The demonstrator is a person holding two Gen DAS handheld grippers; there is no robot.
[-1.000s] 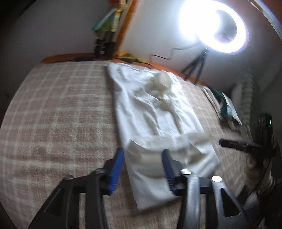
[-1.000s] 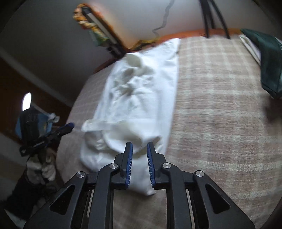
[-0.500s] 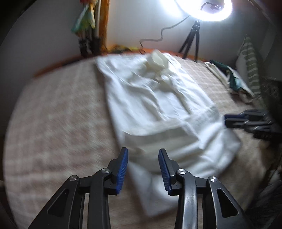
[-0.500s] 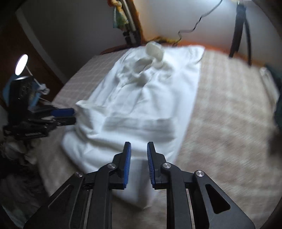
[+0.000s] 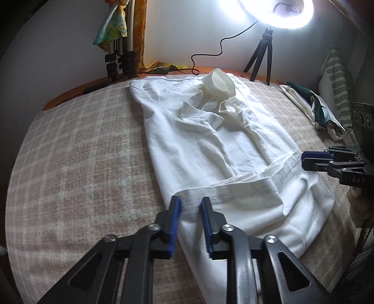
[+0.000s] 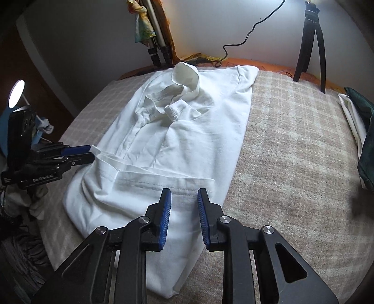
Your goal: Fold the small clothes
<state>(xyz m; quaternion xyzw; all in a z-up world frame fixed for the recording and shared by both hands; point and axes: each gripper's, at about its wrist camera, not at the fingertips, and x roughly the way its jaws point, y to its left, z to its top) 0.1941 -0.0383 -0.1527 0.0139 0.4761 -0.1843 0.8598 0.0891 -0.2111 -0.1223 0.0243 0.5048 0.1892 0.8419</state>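
Note:
A white collared shirt lies lengthwise on a checked blanket, collar at the far end. Its bottom part is folded up, so the stitched hem runs across the near part. My left gripper is at the hem's left corner; its jaws are closing and the pads pinch the cloth. The right wrist view shows that corner raised at the left gripper. My right gripper hovers at the hem near the shirt's right edge, jaws narrowly open over the cloth. It shows from the side as the right gripper.
A ring light on a small tripod stands at the bed's far edge, with a cable trailing left. Folded white and dark green clothes lie at the right. Bundled stand legs lean in the back corner.
Both grippers came forward and down to the folded-up hem and rolled level. The left jaws narrowed around the hem's corner. The right jaws kept about the same small gap.

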